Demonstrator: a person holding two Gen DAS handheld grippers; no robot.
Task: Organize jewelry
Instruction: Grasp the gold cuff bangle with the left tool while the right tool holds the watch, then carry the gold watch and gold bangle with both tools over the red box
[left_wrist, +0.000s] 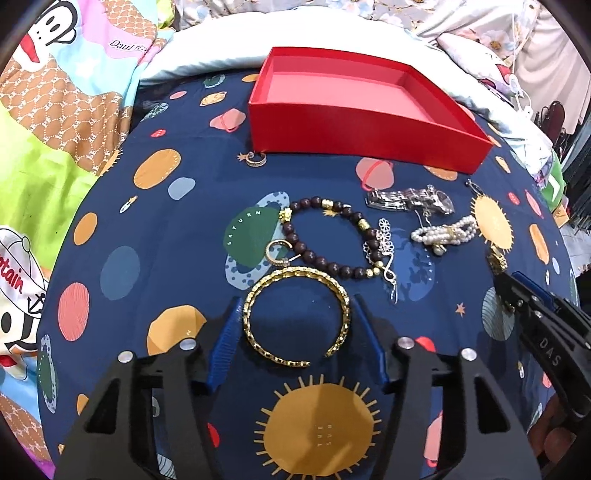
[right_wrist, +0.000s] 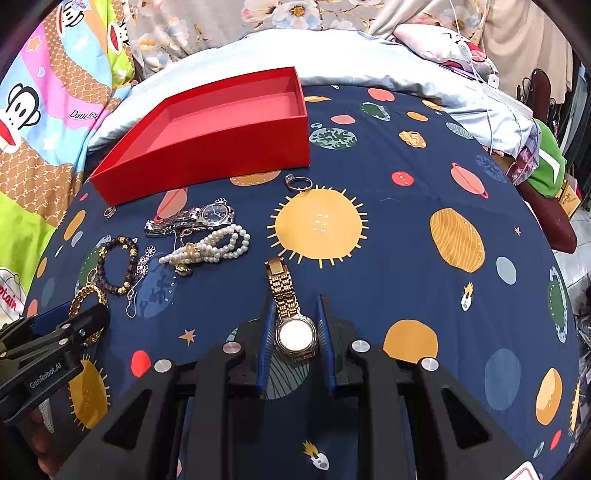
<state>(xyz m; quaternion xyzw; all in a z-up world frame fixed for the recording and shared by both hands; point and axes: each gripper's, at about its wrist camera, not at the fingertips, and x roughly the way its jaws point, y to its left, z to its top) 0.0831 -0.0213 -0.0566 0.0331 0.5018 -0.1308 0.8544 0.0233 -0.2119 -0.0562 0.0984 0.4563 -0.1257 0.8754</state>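
Place: we're in a home bedroom, on a bed.
Surface: we see a navy planet-print bedsheet (right_wrist: 406, 221).
Far edge: pale quilt (right_wrist: 332, 59), floral pillow (right_wrist: 258, 14).
Left edge: cartoon-monkey blanket (left_wrist: 74, 92).

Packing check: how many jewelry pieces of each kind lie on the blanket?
Watches: 2, silver watch, gold watch
Bracelets: 3, gold chain bangle, dark wooden bead bracelet, white pearl bracelet
Rings, hoops: 3, small band ring, silver ring, gold open hoop
Silver flower dangle: 1
Total: 9

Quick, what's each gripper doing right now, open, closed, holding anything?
Left gripper: open, jaws either side of the gold bangle, not clamped.
Right gripper: open, jaws flanking the gold watch.
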